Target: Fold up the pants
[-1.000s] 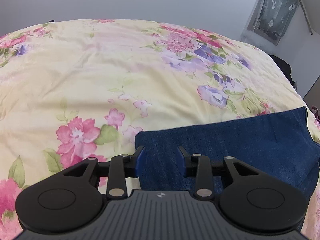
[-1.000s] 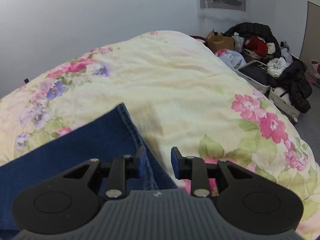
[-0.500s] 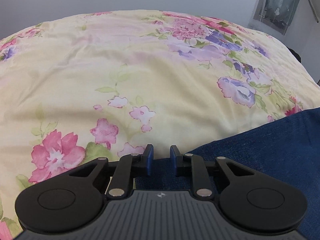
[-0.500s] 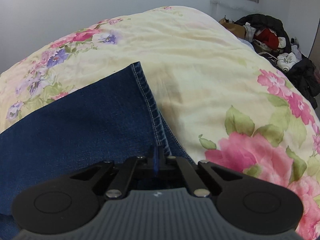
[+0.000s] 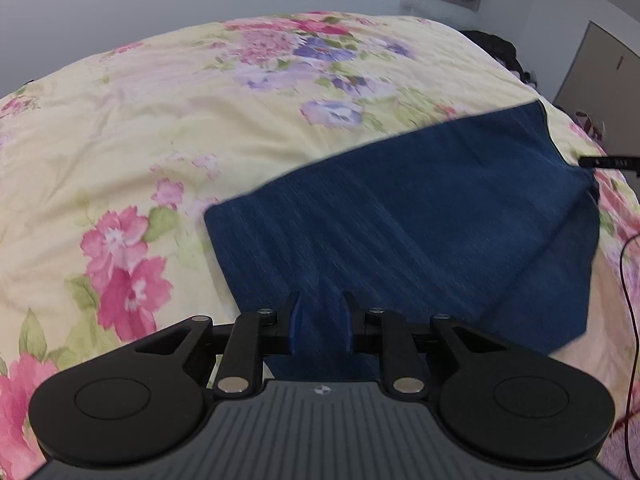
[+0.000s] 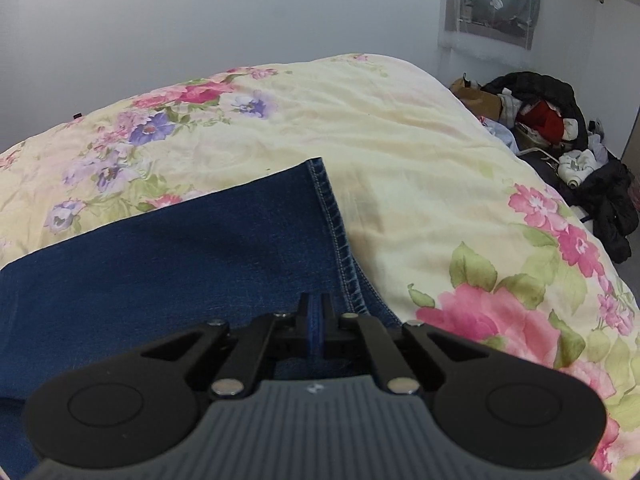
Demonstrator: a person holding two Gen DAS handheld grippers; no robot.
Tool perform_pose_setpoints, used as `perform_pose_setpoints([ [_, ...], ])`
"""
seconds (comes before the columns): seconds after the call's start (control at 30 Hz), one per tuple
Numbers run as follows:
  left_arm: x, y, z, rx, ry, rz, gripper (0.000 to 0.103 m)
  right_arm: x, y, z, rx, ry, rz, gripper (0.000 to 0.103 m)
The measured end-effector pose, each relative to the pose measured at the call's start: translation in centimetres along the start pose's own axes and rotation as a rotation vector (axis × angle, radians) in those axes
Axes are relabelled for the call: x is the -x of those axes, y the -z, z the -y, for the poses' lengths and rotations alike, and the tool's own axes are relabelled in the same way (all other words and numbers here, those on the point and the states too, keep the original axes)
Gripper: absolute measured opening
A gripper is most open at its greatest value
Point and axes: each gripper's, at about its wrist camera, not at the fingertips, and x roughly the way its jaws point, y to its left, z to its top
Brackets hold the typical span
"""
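Dark blue denim pants point(image 5: 420, 220) lie folded flat on a flowered yellow bed cover point(image 5: 180, 120). My left gripper point(image 5: 320, 322) hovers over their near left corner; its jaws are closing, with a gap still showing and denim between the blue pads. In the right wrist view the pants point(image 6: 160, 272) fill the lower left, their stitched hem point(image 6: 332, 216) running up the middle. My right gripper point(image 6: 316, 320) is shut on the denim just inside that hem. A black part of the right gripper point(image 5: 608, 162) shows at the pants' far right edge, where the cloth is raised.
The bed cover point(image 6: 400, 152) stretches far beyond the pants. A heap of clothes and bags point(image 6: 560, 128) lies on the floor off the bed's right side. A thin red cable point(image 5: 626, 280) hangs at the right edge. A grey wall stands behind.
The right jaws closed onto the denim by the hem and stayed shut. The left jaws narrowed, and the left view swung off the pants, then back over their left corner.
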Motion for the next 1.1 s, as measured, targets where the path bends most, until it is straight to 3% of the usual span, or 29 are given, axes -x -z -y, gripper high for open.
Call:
perform_pose_setpoints([
  [0.1, -0.7, 2.0, 1.4, -0.048, -0.028, -0.044, 0.014, 0.2, 0.9, -0.2, 0.034, 0.015, -0.017, 0.0],
  [0.33, -2.2, 4.5, 0.6, 0.046, -0.016, -0.13, 0.012, -1.6, 3.0, 1.3, -0.026, 0.0, -0.059, 0.0],
  [0.6, -1.3, 4.8, 0.3, 0.062, -0.02, -0.151, 0.012, -2.5, 3.5, 1.5, -0.067, -0.003, -0.07, 0.0],
  [0.73, 1.1, 3.9, 0.5, 0.057, 0.014, -0.1, 0.013, -0.4, 2.9, 2.8, -0.165, -0.049, -0.056, 0.0],
  [0.8, 2.1, 3.3, 0.8, 0.055, 0.012, -0.066, 0.013, 1.4, 3.0, 4.2, -0.254, -0.094, -0.023, 0.018],
  [0.83, 2.4, 2.8, 1.0, 0.064, 0.017, -0.054, 0.014, 2.3, 3.1, 4.9, -0.297, -0.104, -0.005, 0.037],
  [0.87, 2.6, 2.3, 1.2, 0.08, 0.024, -0.045, 0.016, 2.9, 3.3, 5.7, -0.34, -0.114, 0.009, 0.044],
  [0.93, 2.3, 1.1, 1.7, 0.114, 0.036, -0.024, 0.017, 3.4, 3.9, 7.3, -0.443, -0.15, 0.012, 0.045],
  [1.1, 0.8, -1.5, 3.0, 0.145, 0.058, 0.01, 0.019, 1.6, 6.8, 10.2, -0.727, -0.274, -0.032, 0.058],
])
